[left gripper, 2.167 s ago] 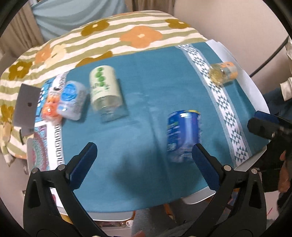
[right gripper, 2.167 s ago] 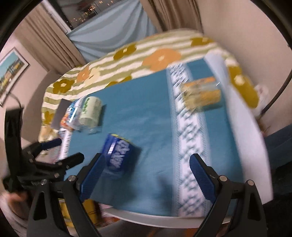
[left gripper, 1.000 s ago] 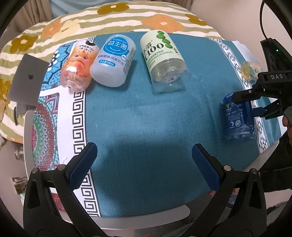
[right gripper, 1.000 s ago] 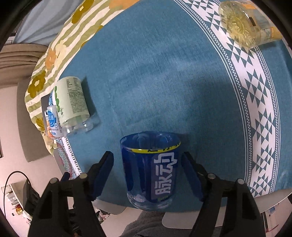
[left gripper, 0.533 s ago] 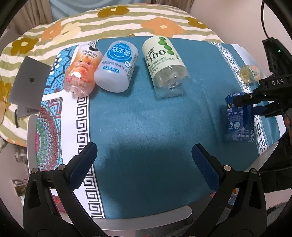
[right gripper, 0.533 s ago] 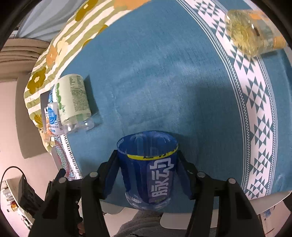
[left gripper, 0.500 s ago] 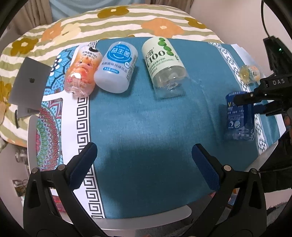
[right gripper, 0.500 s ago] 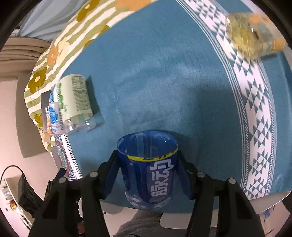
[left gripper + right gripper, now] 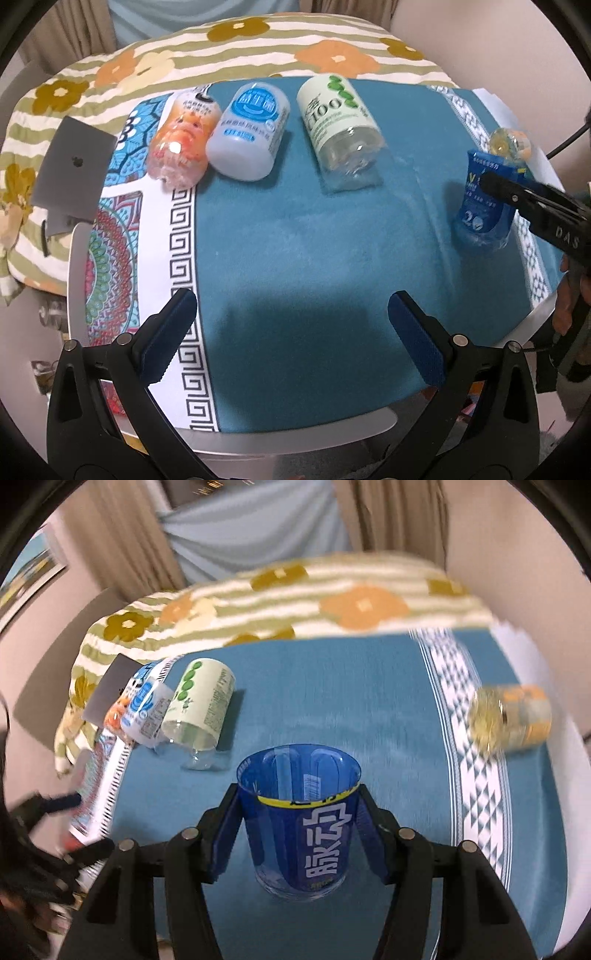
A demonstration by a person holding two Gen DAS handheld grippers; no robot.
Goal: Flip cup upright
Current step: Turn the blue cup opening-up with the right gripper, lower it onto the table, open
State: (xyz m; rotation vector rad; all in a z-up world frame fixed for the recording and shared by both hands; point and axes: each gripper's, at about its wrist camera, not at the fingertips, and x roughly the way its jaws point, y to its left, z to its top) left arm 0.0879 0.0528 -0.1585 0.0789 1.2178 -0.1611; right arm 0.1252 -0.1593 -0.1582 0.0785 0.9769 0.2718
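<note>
A blue cup with white characters and a yellow rim band stands nearly upright, mouth up, on the teal tablecloth. My right gripper is shut on it, one finger on each side. In the left wrist view the same blue cup shows at the right edge with the right gripper's black finger across it. My left gripper is open and empty above the near part of the cloth.
Three cut bottle cups lie on their sides at the back: orange, white-blue, green-white. A yellow-orange cup lies at the right by the white border. A grey laptop sits at the left.
My right gripper has closed on the blue cup and tipped it from lying on its side to nearly upright. The right wrist view has swung up towards the room. My left gripper has stayed open.
</note>
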